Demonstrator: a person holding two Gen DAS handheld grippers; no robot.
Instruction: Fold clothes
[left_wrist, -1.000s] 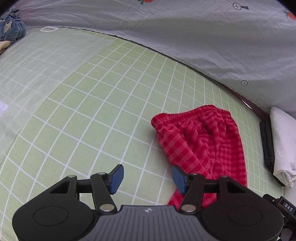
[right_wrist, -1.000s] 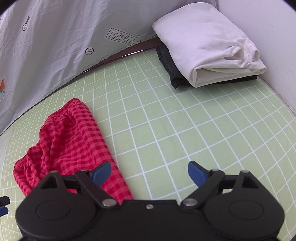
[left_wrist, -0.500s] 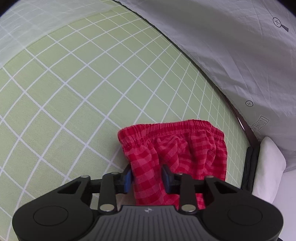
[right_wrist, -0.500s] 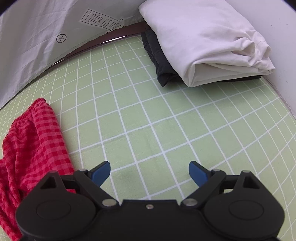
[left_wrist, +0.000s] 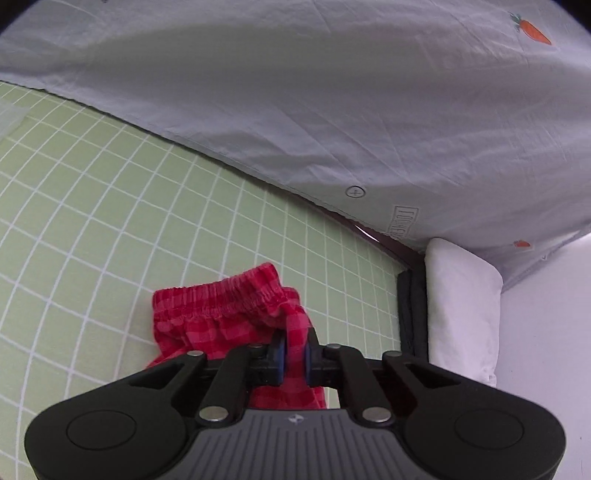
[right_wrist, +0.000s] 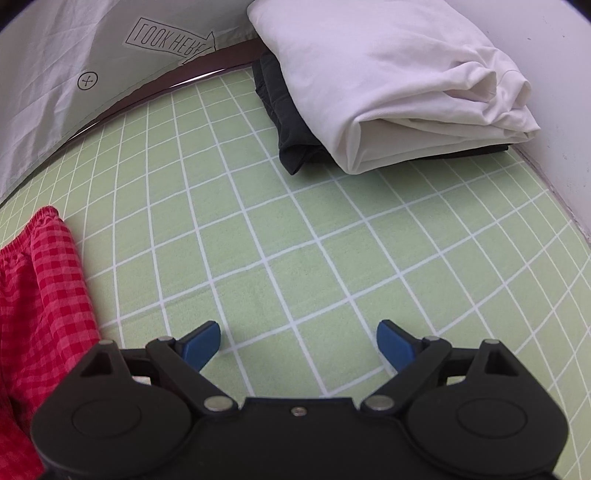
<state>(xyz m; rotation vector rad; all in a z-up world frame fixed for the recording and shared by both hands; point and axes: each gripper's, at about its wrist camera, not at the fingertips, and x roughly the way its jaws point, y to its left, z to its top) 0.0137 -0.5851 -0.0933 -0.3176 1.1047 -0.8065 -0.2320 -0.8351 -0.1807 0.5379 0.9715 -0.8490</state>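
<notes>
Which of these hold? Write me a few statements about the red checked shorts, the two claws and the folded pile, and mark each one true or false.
1. The left claw has red checked shorts between its closing jaws. True.
2. The right claw grips the shorts. False: it is open over bare green grid sheet.
3. The white folded cloth lies on top of a dark garment. True.
4. The shorts lie on the folded pile. False: they lie apart on the sheet.

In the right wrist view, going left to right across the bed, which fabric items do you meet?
Red checked shorts → dark folded garment → white folded cloth lying on top of it.
</notes>
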